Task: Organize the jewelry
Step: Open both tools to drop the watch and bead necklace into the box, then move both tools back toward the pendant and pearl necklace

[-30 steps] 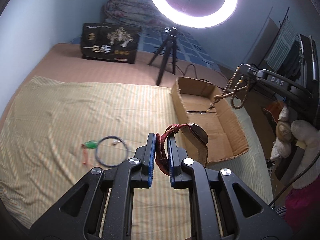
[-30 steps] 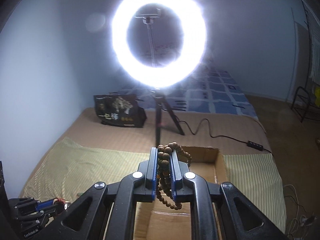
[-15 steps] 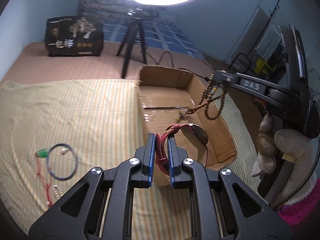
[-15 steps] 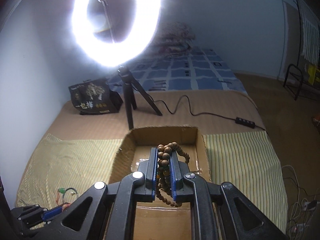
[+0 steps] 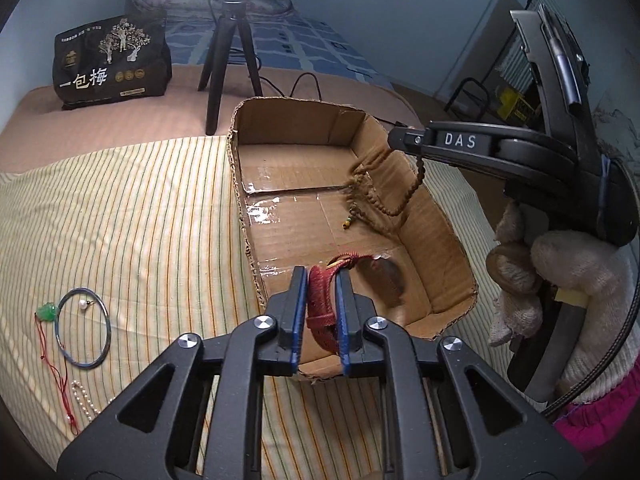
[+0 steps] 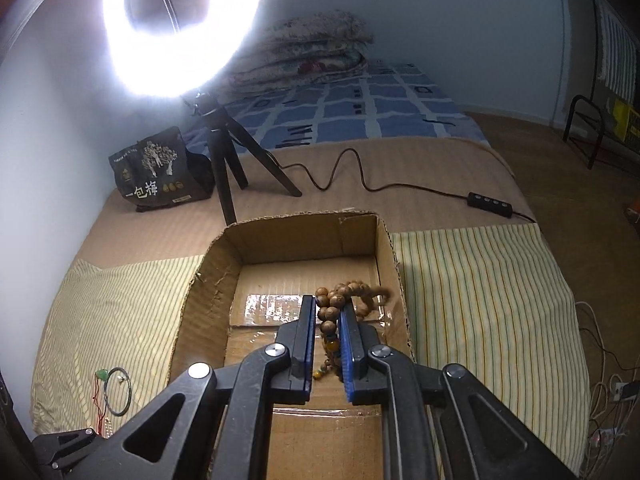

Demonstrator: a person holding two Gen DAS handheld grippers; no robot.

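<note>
My left gripper [image 5: 322,276] is shut on a red braided watch strap [image 5: 320,308]; the dark watch face [image 5: 386,282] hangs over the near end of the cardboard box [image 5: 244,184]. My right gripper [image 6: 328,312] is shut on a wooden bead bracelet [image 6: 340,298], held above the box [image 6: 208,280]; in the left wrist view the beads [image 5: 368,196] dangle blurred inside the box from the right gripper [image 5: 400,138]. A dark bangle [image 5: 83,327], a green pendant on a red cord [image 5: 47,312], a pearl earring [image 5: 83,305] and a pearl strand [image 5: 82,396] lie on the striped cloth.
A ring light on a black tripod [image 5: 228,52] stands behind the box, its cable and switch [image 6: 488,202] running right. A black snack bag [image 5: 110,66] sits at the back left. Folded quilts [image 6: 304,52] lie on the blue bed. A gloved hand [image 5: 560,280] holds the right gripper.
Both grippers moved forward and down over the box. The bead bracelet now swings lower inside it, and the watch hangs over the box's near end.
</note>
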